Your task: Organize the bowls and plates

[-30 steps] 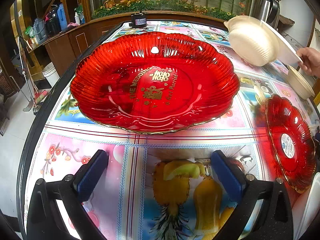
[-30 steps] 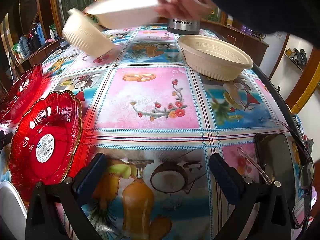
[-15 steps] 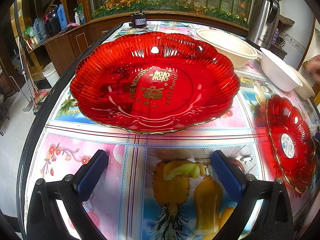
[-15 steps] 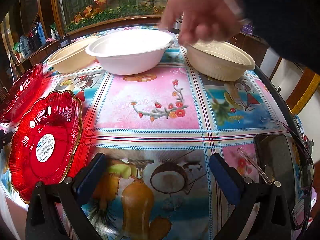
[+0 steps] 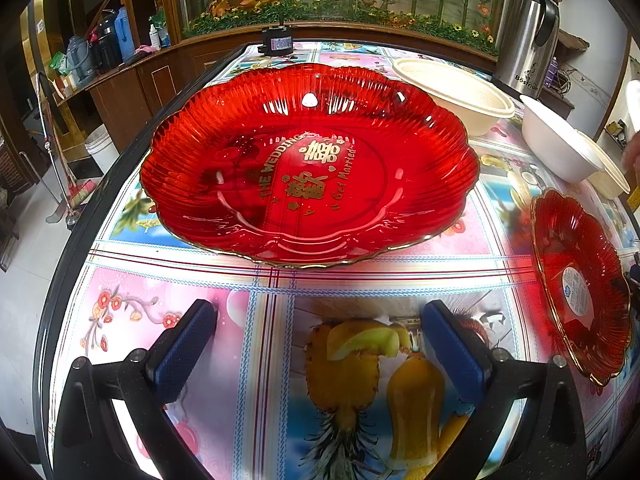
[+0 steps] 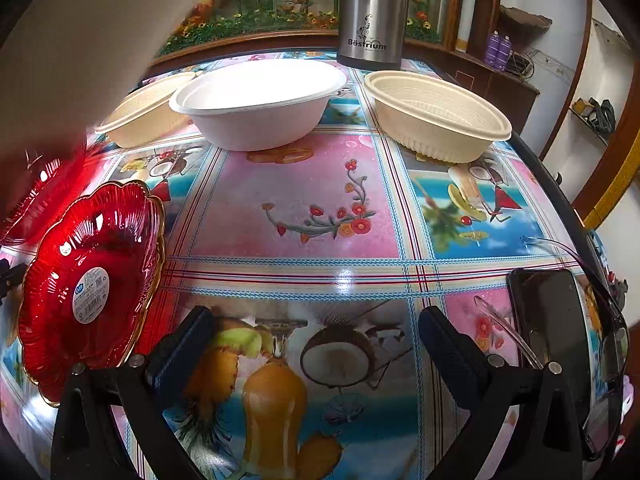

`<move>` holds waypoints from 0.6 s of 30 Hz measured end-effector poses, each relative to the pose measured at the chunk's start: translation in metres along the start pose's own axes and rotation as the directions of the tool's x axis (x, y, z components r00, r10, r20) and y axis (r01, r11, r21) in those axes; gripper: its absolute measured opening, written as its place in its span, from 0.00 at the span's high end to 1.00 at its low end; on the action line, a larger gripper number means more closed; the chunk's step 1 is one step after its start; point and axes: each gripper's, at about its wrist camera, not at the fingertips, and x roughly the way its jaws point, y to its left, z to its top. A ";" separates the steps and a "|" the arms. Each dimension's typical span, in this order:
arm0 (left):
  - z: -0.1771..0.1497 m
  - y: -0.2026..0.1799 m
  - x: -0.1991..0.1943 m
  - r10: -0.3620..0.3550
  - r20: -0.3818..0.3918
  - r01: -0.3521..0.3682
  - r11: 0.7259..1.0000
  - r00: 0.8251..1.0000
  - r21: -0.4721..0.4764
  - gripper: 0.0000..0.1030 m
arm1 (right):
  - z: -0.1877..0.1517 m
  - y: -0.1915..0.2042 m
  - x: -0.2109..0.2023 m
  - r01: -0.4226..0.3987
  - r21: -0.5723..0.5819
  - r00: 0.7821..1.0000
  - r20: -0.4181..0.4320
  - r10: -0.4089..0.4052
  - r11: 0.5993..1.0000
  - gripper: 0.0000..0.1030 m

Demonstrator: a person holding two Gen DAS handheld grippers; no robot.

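Note:
A large red plate [image 5: 308, 164] with gold lettering lies straight ahead of my left gripper [image 5: 320, 344], which is open and empty over the tablecloth. A small red plate [image 5: 580, 284] [image 6: 90, 284] with a white label sits at the right in the left wrist view and at the left of my open, empty right gripper [image 6: 312, 344]. A white bowl [image 6: 260, 104] [image 5: 560, 144] stands between two beige ribbed bowls [image 6: 436, 116] [image 6: 148, 112]. The far beige bowl [image 5: 456, 96] is behind the large plate. A big pale blurred shape [image 6: 88, 48] covers the upper left of the right wrist view.
A steel thermos [image 6: 370, 12] [image 5: 528, 36] stands at the back of the table. A black phone [image 6: 552, 328] and glasses [image 6: 608, 344] lie at the right edge. A small black device [image 5: 276, 42] sits at the far end. The table edge [image 5: 80, 240] runs along the left.
The hand has left the bowls, which now stand still on the table. A large pale blurred shape now fills the upper left of the right wrist view. Both grippers kept still.

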 end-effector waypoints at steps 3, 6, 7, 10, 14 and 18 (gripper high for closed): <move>0.000 0.000 0.000 0.000 0.000 0.000 1.000 1.000 0.000 0.00 | 0.000 0.000 0.000 0.000 0.001 1.000 0.000 0.000 1.000 0.01; 0.000 0.000 0.000 0.000 0.000 0.000 1.000 1.000 0.000 0.00 | 0.000 0.000 0.000 0.000 0.000 1.000 0.000 0.000 1.000 0.01; 0.000 0.000 0.000 0.000 0.000 0.000 1.000 1.000 0.000 0.00 | 0.000 0.000 0.000 0.000 0.001 1.000 0.000 0.000 1.000 0.01; 0.000 0.000 0.000 0.000 0.000 0.000 1.000 1.000 0.000 0.00 | 0.000 0.000 -0.001 0.000 0.000 1.000 0.000 0.000 1.000 0.01; 0.000 0.000 0.000 0.000 0.000 0.000 1.000 1.000 0.000 0.00 | 0.000 0.000 0.001 0.000 0.000 1.000 0.000 0.000 1.000 0.01; 0.000 0.000 0.000 0.000 0.000 0.000 1.000 1.000 0.000 0.00 | 0.000 0.000 0.001 0.004 0.005 1.000 0.000 -0.004 1.000 0.01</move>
